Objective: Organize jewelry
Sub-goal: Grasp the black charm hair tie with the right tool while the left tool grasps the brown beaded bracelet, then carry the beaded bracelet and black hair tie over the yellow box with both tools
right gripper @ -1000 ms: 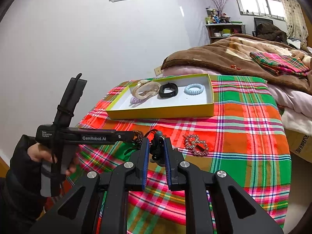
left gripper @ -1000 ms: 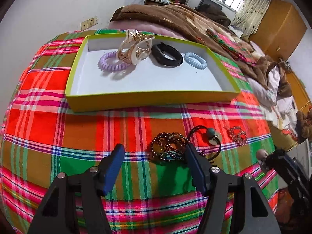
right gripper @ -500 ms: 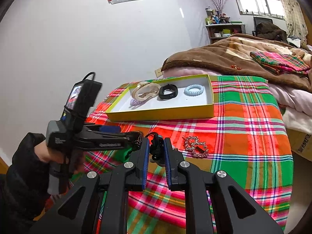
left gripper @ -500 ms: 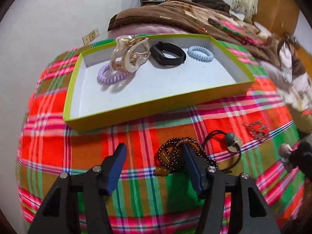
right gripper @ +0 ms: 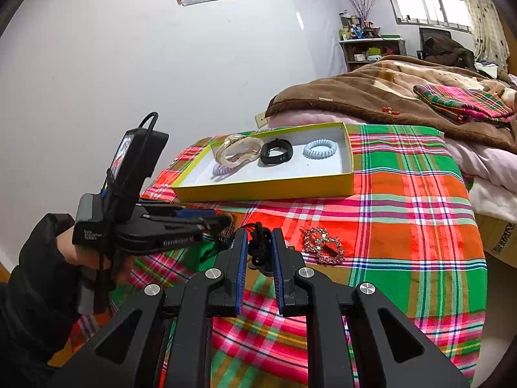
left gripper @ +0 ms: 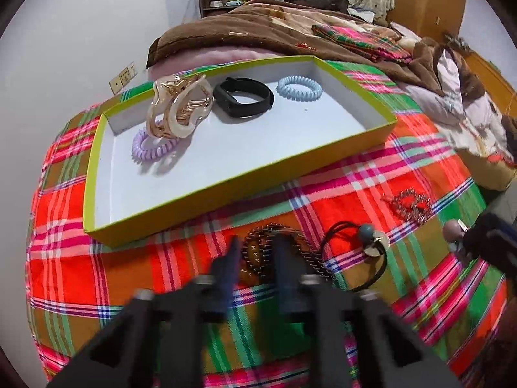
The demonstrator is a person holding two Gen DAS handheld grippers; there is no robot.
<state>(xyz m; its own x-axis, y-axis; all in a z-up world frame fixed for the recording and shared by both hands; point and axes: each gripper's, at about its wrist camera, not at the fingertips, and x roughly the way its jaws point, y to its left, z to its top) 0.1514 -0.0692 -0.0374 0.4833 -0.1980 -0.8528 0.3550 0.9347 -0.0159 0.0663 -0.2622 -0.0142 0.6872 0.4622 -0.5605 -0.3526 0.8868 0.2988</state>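
Note:
A dark beaded bracelet lies on the plaid cloth, and my left gripper is closing its jaws, the pads now pressing on the beads. The right wrist view shows the same grip at the left gripper. A black hair tie with a teal bead rests just right of the bracelet. My right gripper hovers short of the hair tie, jaws narrow and gripping nothing. A rhinestone clip lies further right.
A yellow-rimmed tray sits behind, holding a cream claw clip, a purple coil tie, a black band and a blue coil tie. Brown blankets pile up beyond. A gloved hand holds the left gripper.
My left gripper rolled, shifted onto the beaded bracelet and drew its wide jaws together around it. The right gripper stayed still.

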